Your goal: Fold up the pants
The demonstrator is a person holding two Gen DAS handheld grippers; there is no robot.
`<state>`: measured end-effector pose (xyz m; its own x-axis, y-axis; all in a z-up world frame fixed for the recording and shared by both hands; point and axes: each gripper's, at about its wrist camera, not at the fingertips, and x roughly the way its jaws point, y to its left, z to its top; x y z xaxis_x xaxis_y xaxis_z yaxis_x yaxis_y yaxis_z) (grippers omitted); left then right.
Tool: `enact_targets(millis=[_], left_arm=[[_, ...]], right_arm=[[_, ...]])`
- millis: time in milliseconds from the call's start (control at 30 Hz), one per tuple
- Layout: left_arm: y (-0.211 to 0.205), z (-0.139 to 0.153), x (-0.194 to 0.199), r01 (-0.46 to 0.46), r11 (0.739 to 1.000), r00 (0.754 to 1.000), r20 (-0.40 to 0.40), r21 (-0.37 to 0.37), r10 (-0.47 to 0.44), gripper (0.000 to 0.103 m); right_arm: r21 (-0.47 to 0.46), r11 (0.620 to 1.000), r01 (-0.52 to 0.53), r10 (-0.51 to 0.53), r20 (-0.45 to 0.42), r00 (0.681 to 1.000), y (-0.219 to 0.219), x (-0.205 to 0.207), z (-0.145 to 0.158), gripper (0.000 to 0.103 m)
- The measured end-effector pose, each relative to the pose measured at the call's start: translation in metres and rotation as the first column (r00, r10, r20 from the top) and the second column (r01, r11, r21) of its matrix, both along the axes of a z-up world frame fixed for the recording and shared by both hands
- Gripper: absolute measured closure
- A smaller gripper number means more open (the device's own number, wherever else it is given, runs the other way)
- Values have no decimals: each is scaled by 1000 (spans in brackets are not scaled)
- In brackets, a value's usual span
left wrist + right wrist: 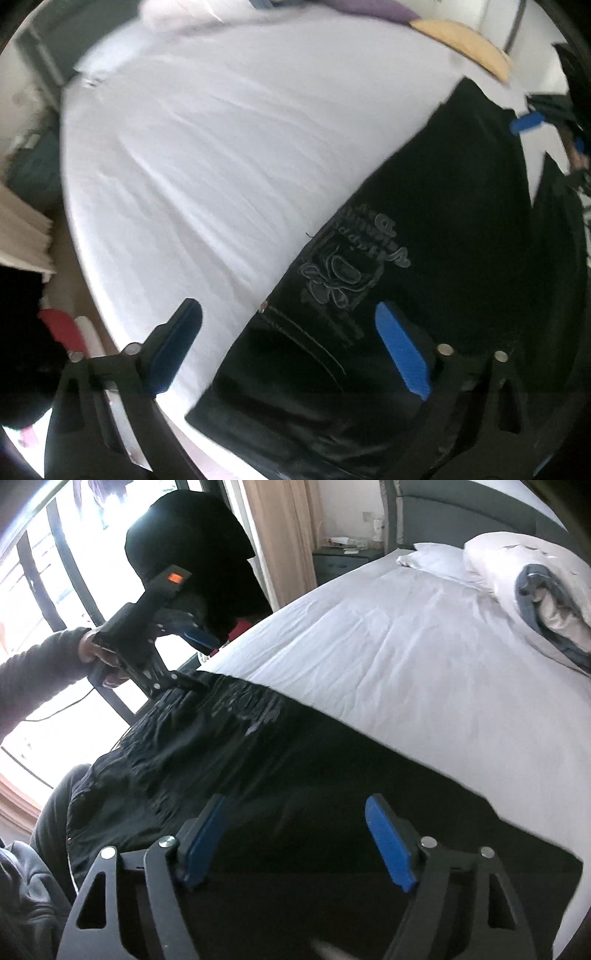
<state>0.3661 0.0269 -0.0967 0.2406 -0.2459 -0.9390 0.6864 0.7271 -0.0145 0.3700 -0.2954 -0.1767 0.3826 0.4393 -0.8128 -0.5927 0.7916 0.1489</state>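
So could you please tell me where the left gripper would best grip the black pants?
Probably the black pants near edge at the waistband, approached from the bed's edge: the left gripper hovers there, jaws open, and the fabric lies flat.

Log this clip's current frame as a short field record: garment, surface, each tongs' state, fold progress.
garment: black fabric pants with a pale line-drawn print, spread flat
surface: bed with white sheet
left tongs: open, over the pants' edge, gripping nothing
right tongs: open, above the pants, gripping nothing
fold progress: no fold visible yet
also present: white pillow; rolled grey and cream blanket
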Motion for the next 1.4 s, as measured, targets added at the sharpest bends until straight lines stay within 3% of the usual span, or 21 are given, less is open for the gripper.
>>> enact_targets(millis=[67,100,133,200,333,433,600,800,1033,1100,1200,1300,1400], left_arm=[[1,-17,18,36,999,997,-71,11,-35,12],[2,-25,24,45,999,994,-103,20,-43,21],[3,-34,30,52,998,990,-131,31,-48,36],[8,-46,38,61,998,983,-175,32,-55,52],[23,-46,52,40,999,981,-191,4,-39,76],[21,-41,43,93,995,986,-141,24,-88,89],[26,-30,26,104,994,994,-32,24,-103,94],[42,-6,-13,123,992,989,81,-15,-121,94],[41,16,-52,162,987,972,172,-17,-157,94],[40,15,-61,167,986,972,172,-15,-162,94],[39,13,-57,157,987,974,167,-13,-153,94],[33,14,-57,148,989,975,172,-23,-142,94],[32,6,-66,143,989,975,173,-25,-137,94]], right_arm=[[-13,999,-33,33,-4,999,4,12,-8,29],[-27,998,-50,50,-15,999,6,19,-13,32],[-39,997,-64,63,-27,998,7,26,-18,34],[-58,994,-91,88,-50,995,11,40,-28,38],[-83,989,-122,117,-65,991,15,58,-38,39],[-128,981,-143,133,-80,988,22,74,-46,40],[-230,952,-202,179,-118,977,37,103,-58,54],[-277,933,-228,200,-127,972,54,123,-62,54],[-355,875,-328,270,-204,941,78,128,-74,57],[-354,867,-351,284,-228,931,84,130,-74,72],[-350,859,-374,303,-242,922,89,127,-71,84],[-367,851,-375,305,-236,923,92,123,-67,92],[-355,869,-344,282,-215,935,91,119,-58,96]])
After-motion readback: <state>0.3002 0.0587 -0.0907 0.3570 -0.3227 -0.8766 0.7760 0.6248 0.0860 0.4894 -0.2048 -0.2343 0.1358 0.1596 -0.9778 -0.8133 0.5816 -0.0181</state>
